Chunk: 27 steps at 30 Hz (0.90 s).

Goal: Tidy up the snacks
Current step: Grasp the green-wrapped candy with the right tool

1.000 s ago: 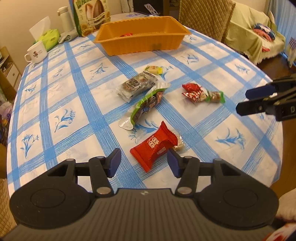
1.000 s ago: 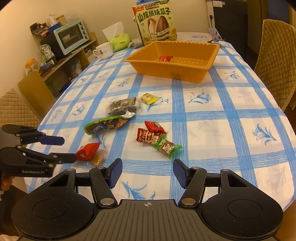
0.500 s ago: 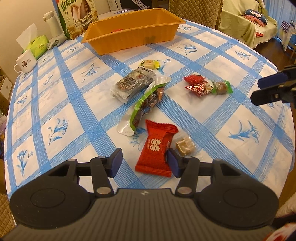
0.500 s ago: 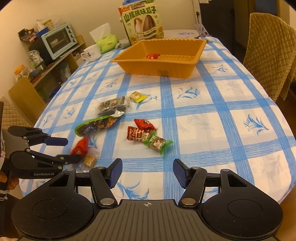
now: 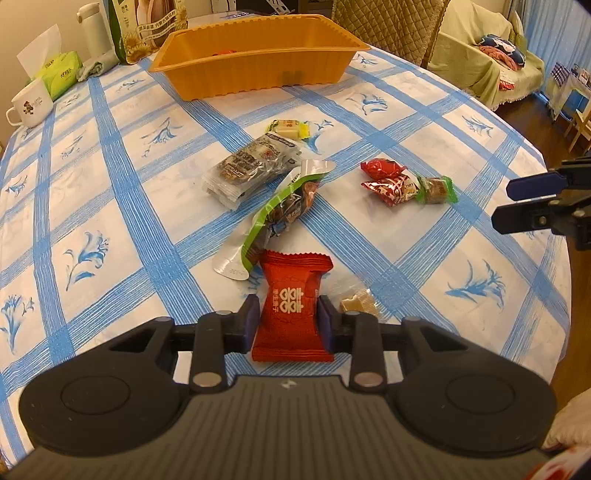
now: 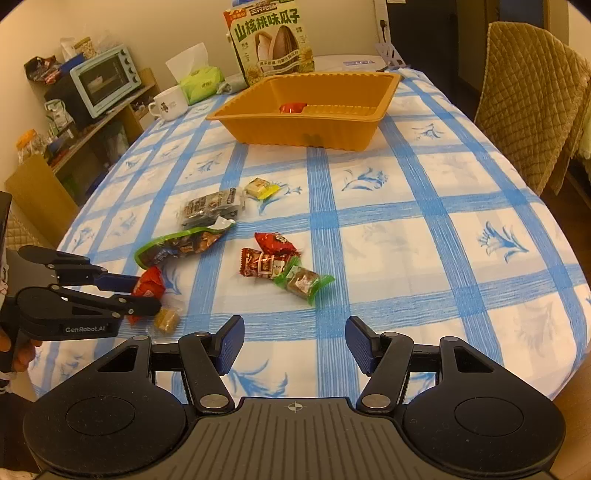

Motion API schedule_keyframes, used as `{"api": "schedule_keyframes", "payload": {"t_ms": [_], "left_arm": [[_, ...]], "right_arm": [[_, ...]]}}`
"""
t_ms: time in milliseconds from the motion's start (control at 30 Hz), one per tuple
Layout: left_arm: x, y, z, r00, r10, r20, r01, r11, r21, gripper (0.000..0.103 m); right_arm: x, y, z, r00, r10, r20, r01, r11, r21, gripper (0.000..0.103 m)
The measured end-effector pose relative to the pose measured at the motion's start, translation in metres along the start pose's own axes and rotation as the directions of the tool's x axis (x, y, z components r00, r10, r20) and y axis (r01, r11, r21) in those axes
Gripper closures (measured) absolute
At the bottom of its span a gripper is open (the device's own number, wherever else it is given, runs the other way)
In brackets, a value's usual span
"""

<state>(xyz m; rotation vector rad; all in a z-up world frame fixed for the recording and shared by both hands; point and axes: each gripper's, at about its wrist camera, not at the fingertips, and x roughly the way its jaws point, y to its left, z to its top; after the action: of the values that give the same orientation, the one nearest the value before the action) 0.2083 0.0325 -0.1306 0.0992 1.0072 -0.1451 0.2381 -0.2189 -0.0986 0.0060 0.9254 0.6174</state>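
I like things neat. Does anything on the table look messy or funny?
Yes. Most snacks lie loose on the tablecloth, not in the orange tray, which shows only one red item. The green-edged packet looks torn open at one end. The left gripper is closing on the red candy packet.

At the far end of the counter's blue-checked tablecloth [image 6: 424, 236], well beyond the tongs, stand a white mug [image 6: 169, 104], a green tissue pack [image 6: 201, 82] and a white thermos [image 5: 92, 27]. A teal toaster oven [image 6: 105, 79] sits on a shelf far off to their left. A quilted chair [image 6: 524, 110] stands off to their right.
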Motion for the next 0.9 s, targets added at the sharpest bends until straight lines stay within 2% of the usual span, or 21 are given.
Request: {"api": "schedule_keyframes", "payload": {"t_ms": [233, 433, 600, 667, 700, 900], "left_arm": [[-0.004, 0.001, -0.003, 1.000, 0.000, 0.008, 0.000, 1.000, -0.026, 0.077], [-0.012, 0.004, -0.009, 1.000, 0.024, 0.007, -0.023, 0.997, -0.074, 0.077], [-0.020, 0.008, -0.018, 0.998, 0.061, 0.002, -0.060, 0.989, -0.136, 0.077], [-0.024, 0.012, -0.022, 0.997, 0.082, -0.002, -0.081, 0.982, -0.170, 0.077], [-0.026, 0.013, -0.024, 0.996, 0.091, -0.005, -0.090, 0.978, -0.187, 0.077], [-0.037, 0.020, -0.035, 0.988, 0.152, -0.019, -0.152, 0.951, -0.269, 0.077]], "right_arm": [[0.011, -0.007, 0.010, 1.000, -0.002, -0.001, 0.002, 0.998, -0.069, 0.042], [0.029, -0.012, 0.020, 1.000, 0.029, -0.011, -0.031, 0.978, -0.207, 0.042], [0.048, -0.009, 0.025, 0.998, 0.048, -0.049, -0.063, 0.929, -0.364, 0.045], [0.056, -0.007, 0.025, 0.996, 0.045, -0.071, -0.071, 0.901, -0.427, 0.055], [0.060, -0.007, 0.025, 0.995, 0.047, -0.084, -0.080, 0.889, -0.452, 0.056], [0.073, -0.005, 0.025, 0.991, 0.076, -0.109, -0.124, 0.829, -0.545, 0.060]]}}
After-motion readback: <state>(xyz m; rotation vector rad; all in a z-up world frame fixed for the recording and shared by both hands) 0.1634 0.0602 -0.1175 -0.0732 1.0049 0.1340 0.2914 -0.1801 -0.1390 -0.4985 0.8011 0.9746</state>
